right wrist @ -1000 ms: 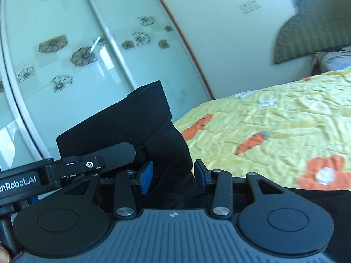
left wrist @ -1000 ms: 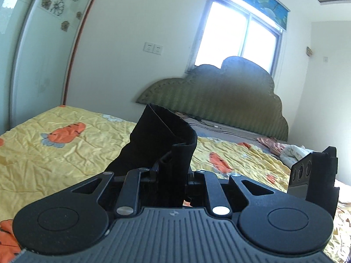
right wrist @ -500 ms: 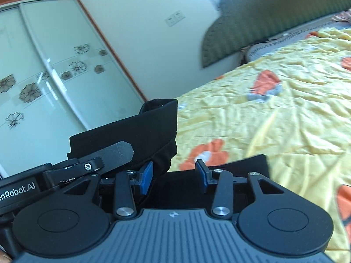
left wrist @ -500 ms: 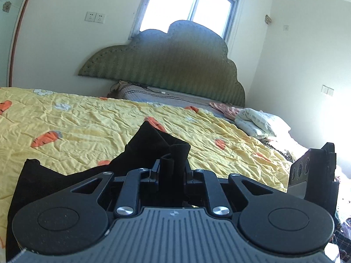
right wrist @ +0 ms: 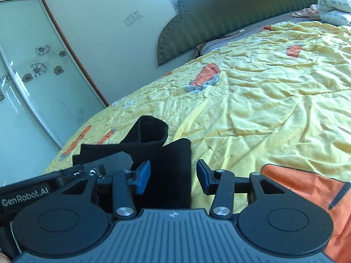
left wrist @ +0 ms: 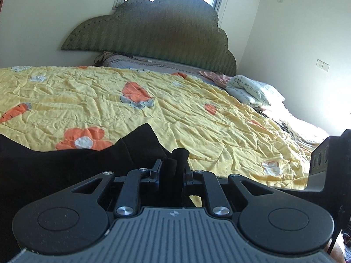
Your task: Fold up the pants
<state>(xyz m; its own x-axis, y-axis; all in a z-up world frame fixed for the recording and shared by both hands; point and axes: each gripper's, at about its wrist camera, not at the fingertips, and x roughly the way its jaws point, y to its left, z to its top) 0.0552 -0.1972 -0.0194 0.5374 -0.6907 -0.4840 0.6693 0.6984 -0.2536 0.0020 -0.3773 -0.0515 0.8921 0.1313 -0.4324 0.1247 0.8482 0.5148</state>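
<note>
The black pants (left wrist: 65, 171) lie in a low heap on the yellow quilt (left wrist: 197, 120) at the near edge of the bed. My left gripper (left wrist: 172, 168) is shut on a bunched fold of them, and a roll of fabric pokes up between its fingers. In the right wrist view a cuffed end of the pants (right wrist: 153, 131) stands just ahead, and a flat strip runs back between the blue pads. My right gripper (right wrist: 173, 175) is opening: its right pad stands off the cloth, over bare quilt (right wrist: 263, 98).
A green scalloped headboard (left wrist: 149, 28) and grey pillows close the far end. Folded white bedding (left wrist: 252, 89) lies at the far right. Glass wardrobe doors (right wrist: 33, 76) stand beyond the bed's left side. The other gripper's body (left wrist: 329, 164) shows at the right edge.
Both grippers have come down and forward onto the bed with the pants, which now rest on the quilt instead of hanging raised. The right jaws have widened off the fabric.
</note>
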